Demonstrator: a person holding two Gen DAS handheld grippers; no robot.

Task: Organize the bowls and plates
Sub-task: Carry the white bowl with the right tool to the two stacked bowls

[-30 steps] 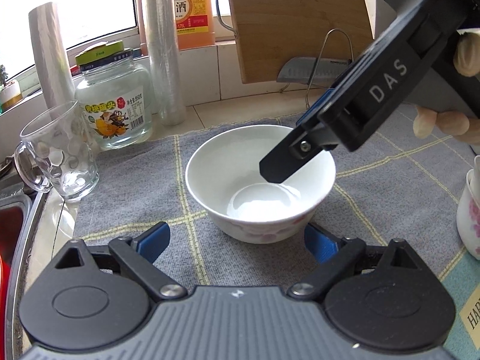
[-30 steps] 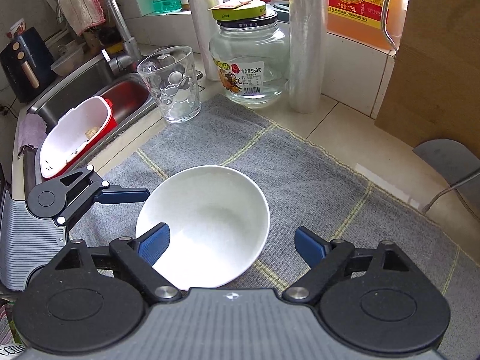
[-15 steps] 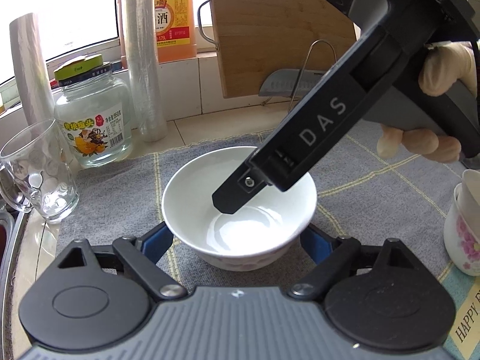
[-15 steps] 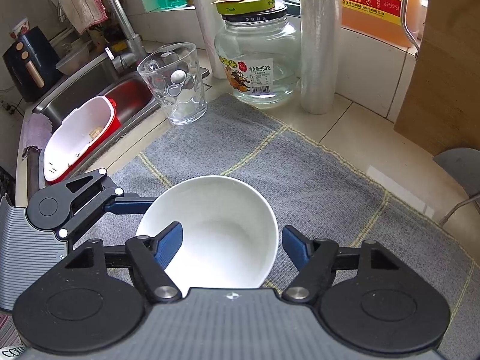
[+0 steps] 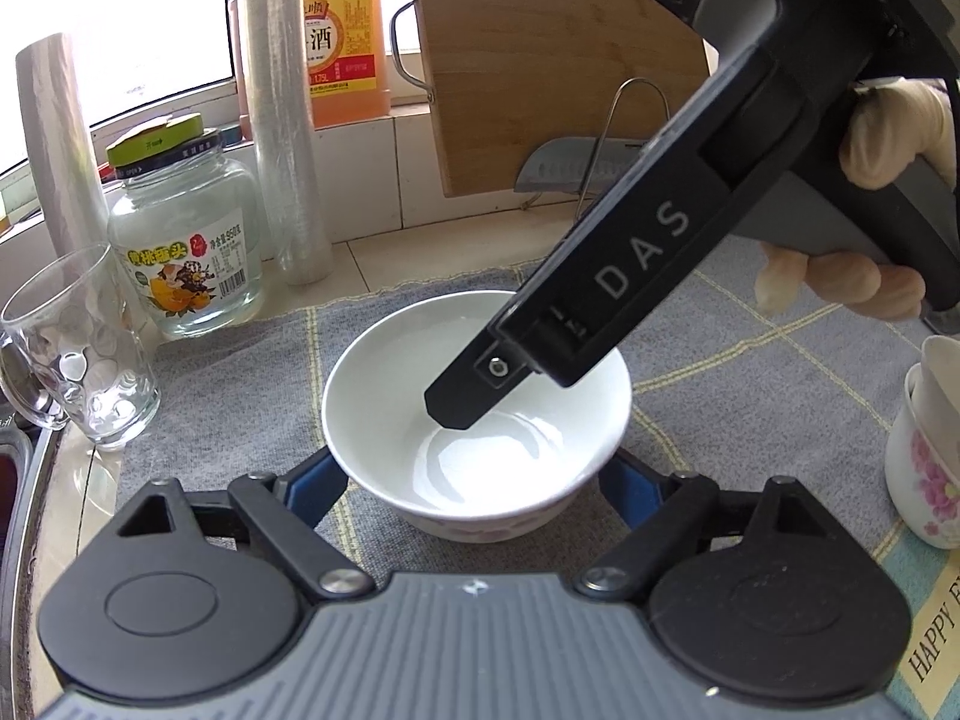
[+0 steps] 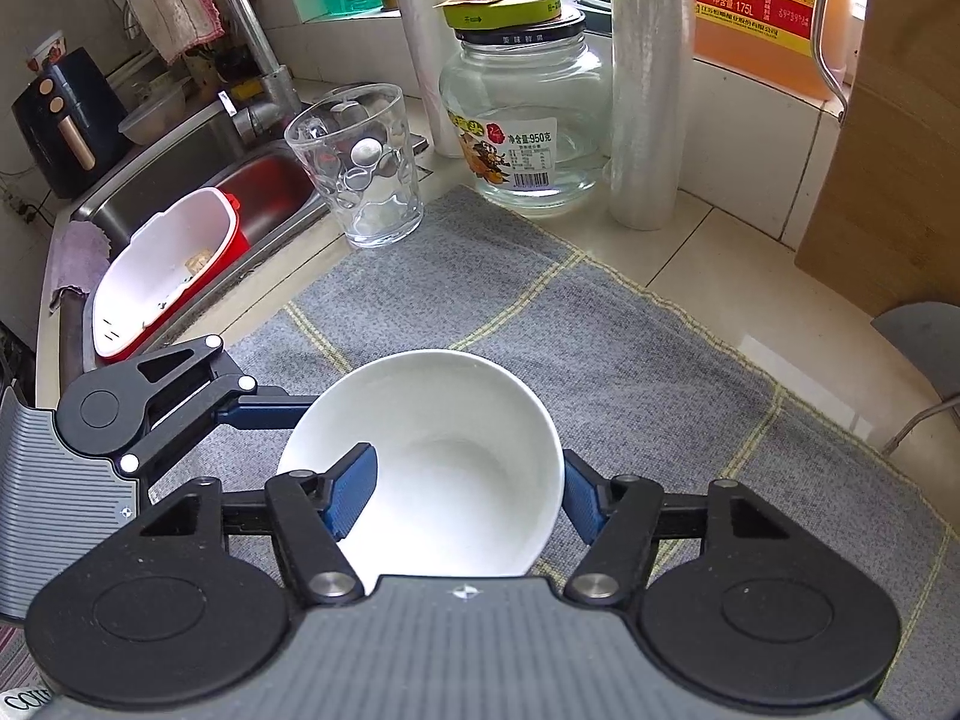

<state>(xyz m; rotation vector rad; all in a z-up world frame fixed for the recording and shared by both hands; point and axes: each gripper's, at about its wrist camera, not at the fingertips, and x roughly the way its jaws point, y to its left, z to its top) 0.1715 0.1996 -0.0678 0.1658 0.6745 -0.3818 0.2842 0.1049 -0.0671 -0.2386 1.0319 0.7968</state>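
A white bowl [image 5: 420,420] with a pink flower pattern stands on the grey checked mat [image 5: 210,420]. My left gripper [image 5: 474,486] is open, its two blue pads on either side of the bowl's base. My right gripper [image 6: 465,495] straddles the bowl's rim [image 6: 456,450]: one blue pad is inside the bowl, the other outside its right wall, close to or touching it. The right gripper's finger also shows in the left wrist view [image 5: 474,396], reaching down into the bowl. A flowered white cup [image 5: 924,474] stands at the right edge.
A dimpled glass mug [image 6: 360,174], a glass jar with a green lid [image 6: 522,126], rolls of film [image 6: 648,84], a yellow bottle [image 5: 342,42] and a wooden board [image 5: 558,60] stand behind the mat. A sink [image 6: 252,192] with a red-and-white tub [image 6: 168,270] lies left.
My left gripper has moved forward until its pads flank the bowl. My right gripper has lowered over the rim and its jaws have narrowed onto the bowl's wall.
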